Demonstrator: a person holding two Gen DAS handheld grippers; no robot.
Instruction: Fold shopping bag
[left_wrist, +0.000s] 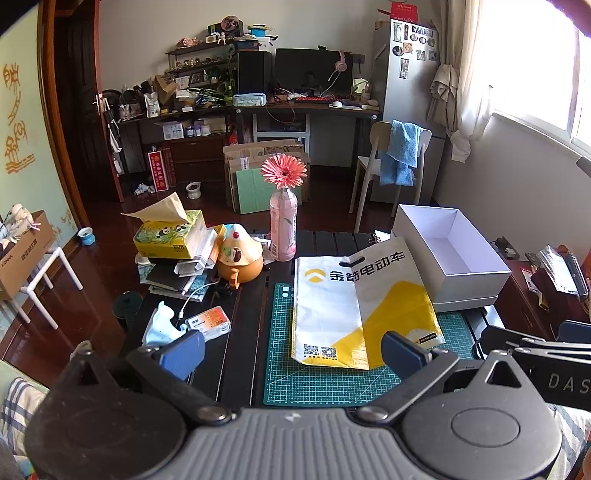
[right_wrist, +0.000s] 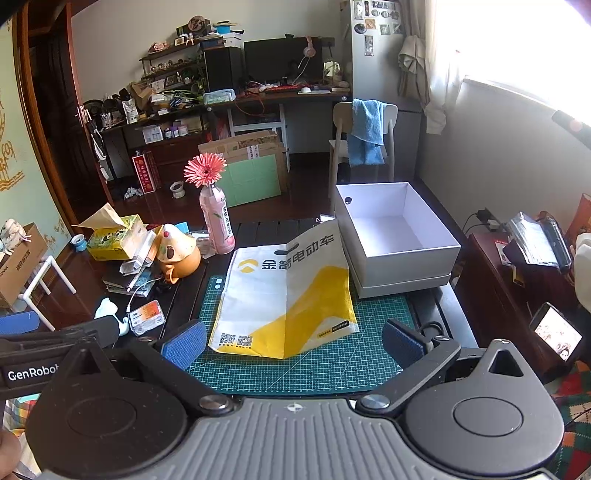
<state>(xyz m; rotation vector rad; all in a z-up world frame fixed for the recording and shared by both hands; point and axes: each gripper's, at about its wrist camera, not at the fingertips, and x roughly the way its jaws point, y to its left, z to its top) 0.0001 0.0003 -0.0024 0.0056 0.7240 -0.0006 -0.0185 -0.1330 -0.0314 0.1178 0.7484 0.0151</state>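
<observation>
A white and yellow shopping bag (left_wrist: 354, 306) with black Chinese lettering lies on the green cutting mat (left_wrist: 317, 384). Its right half is creased and raised, leaning toward the white box. It also shows in the right wrist view (right_wrist: 284, 295) on the mat (right_wrist: 332, 362). My left gripper (left_wrist: 293, 354) is open and empty, held back from the bag's near edge. My right gripper (right_wrist: 293, 345) is open and empty, also just short of the bag's near edge. Part of the right gripper shows at the right of the left wrist view.
An open white box (left_wrist: 450, 254) stands right of the bag, touching its raised half. A pink bottle with a flower (left_wrist: 283, 229), an orange toy (left_wrist: 240, 258), a tissue box (left_wrist: 170, 236) and a small card case (left_wrist: 208, 323) sit at the left and back.
</observation>
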